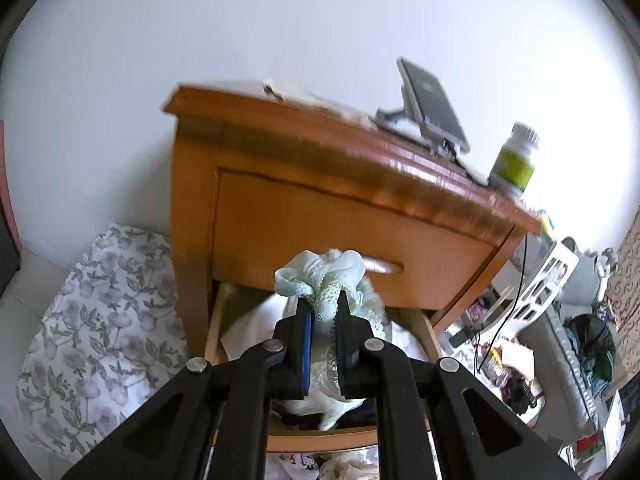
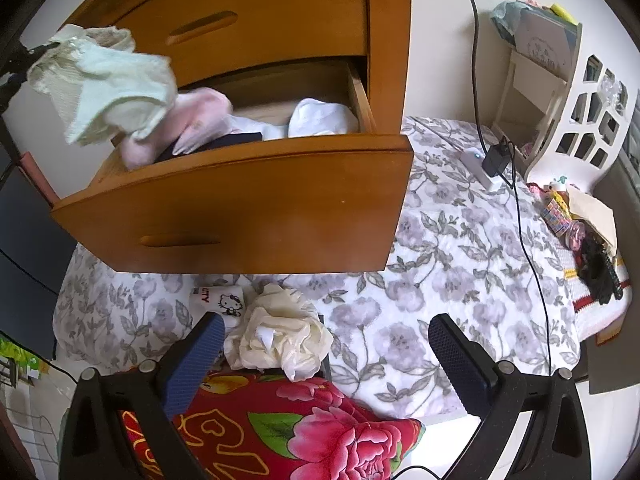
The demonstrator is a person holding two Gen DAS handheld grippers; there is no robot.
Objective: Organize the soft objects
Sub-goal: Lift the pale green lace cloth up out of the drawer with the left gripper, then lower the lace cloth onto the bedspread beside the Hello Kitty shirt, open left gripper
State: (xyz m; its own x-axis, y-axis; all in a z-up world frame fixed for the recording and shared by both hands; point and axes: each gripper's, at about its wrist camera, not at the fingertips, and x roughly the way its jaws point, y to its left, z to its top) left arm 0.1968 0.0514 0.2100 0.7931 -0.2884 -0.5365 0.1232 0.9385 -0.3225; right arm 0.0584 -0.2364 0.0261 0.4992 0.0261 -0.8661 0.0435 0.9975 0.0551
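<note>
My left gripper [image 1: 325, 312] is shut on a pale green lace garment [image 1: 328, 280], held up in front of the wooden nightstand [image 1: 304, 208]. In the right wrist view the same pale garment [image 2: 108, 88] hangs over the left end of the open lower drawer [image 2: 240, 200], which holds pink [image 2: 200, 116], white [image 2: 320, 118] and dark clothes. My right gripper [image 2: 324, 344] stands open, low over the floral quilt [image 2: 440, 260]. A crumpled cream cloth [image 2: 276, 336] and a white cartoon-cat sock [image 2: 220, 300] lie between its fingers' line, untouched.
A phone on a stand [image 1: 432, 104] and a green-labelled bottle [image 1: 514, 160] sit on the nightstand top. A red floral cushion [image 2: 280, 428] lies under the right gripper. A white cut-out rack [image 2: 576, 96], a charger with black cable [image 2: 496, 160] and small clutter [image 2: 580, 240] are at the right.
</note>
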